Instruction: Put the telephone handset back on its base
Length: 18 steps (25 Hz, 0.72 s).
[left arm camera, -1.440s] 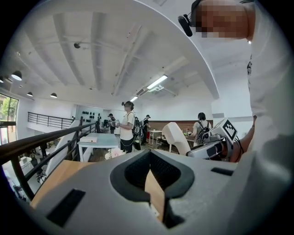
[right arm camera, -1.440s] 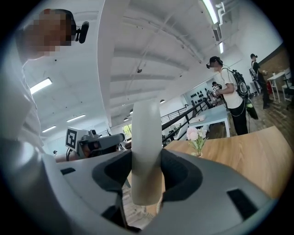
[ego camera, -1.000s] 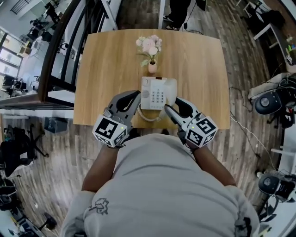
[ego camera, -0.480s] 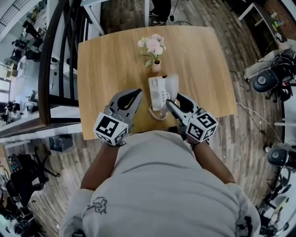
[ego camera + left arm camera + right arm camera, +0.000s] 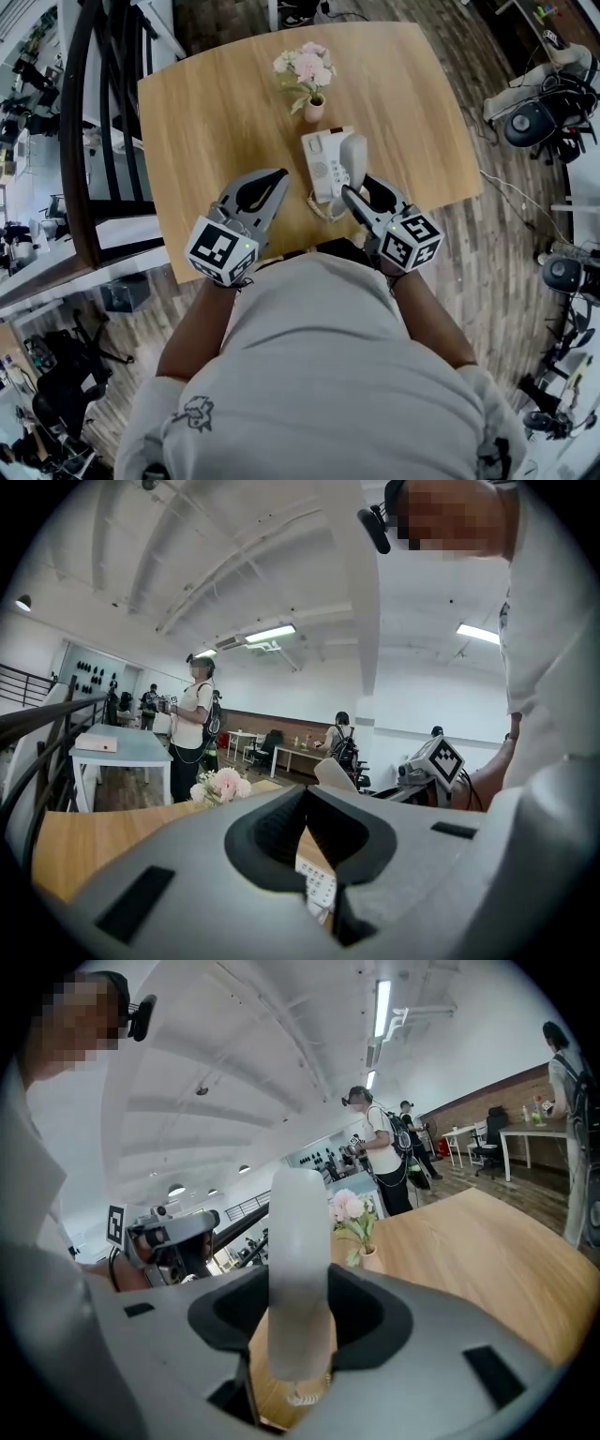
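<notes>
A white telephone base [image 5: 322,165] with a keypad lies on the wooden table [image 5: 206,112], just in front of the flower vase. My right gripper [image 5: 355,193] is shut on the pale handset [image 5: 354,157], which stands up along the base's right side. In the right gripper view the handset [image 5: 298,1260] rises between the jaws, and the coiled cord [image 5: 306,1393] hangs below it. The cord [image 5: 323,208] curls at the base's near edge. My left gripper [image 5: 277,178] hovers left of the base, shut and holding nothing. Through its jaw cavity the keypad [image 5: 316,885] shows.
A small vase of pink flowers [image 5: 307,80] stands just beyond the phone. The table's near edge lies under both grippers. A dark railing [image 5: 84,141] runs along the left. Office chairs [image 5: 530,117] stand to the right, and people stand in the room behind.
The head view has swung, so the table sits higher and more tilted. The right gripper still holds the handset at the base's right side. The left gripper stays left of the base.
</notes>
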Available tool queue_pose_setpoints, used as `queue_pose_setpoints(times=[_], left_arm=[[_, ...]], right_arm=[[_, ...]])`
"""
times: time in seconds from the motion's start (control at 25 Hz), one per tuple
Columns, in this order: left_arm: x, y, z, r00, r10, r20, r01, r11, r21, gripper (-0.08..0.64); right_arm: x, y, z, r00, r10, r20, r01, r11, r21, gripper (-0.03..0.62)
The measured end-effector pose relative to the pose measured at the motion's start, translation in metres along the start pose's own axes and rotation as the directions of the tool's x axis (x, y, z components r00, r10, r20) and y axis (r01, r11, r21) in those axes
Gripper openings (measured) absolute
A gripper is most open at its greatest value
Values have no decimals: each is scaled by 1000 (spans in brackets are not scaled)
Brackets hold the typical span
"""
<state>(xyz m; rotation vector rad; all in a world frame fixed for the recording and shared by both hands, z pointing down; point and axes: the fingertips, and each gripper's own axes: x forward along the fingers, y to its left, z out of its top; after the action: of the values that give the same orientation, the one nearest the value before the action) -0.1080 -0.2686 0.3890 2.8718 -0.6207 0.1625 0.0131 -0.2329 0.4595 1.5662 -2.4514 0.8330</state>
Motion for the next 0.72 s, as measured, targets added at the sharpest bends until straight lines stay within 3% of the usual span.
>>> queue_pose_setpoints(times=[0.72], left_arm=[[9,16,-50,996,44,-79,-50,996,-76,6]], right_arm=[[64,-53,-65,983,-55,-175,62,998,32,206]])
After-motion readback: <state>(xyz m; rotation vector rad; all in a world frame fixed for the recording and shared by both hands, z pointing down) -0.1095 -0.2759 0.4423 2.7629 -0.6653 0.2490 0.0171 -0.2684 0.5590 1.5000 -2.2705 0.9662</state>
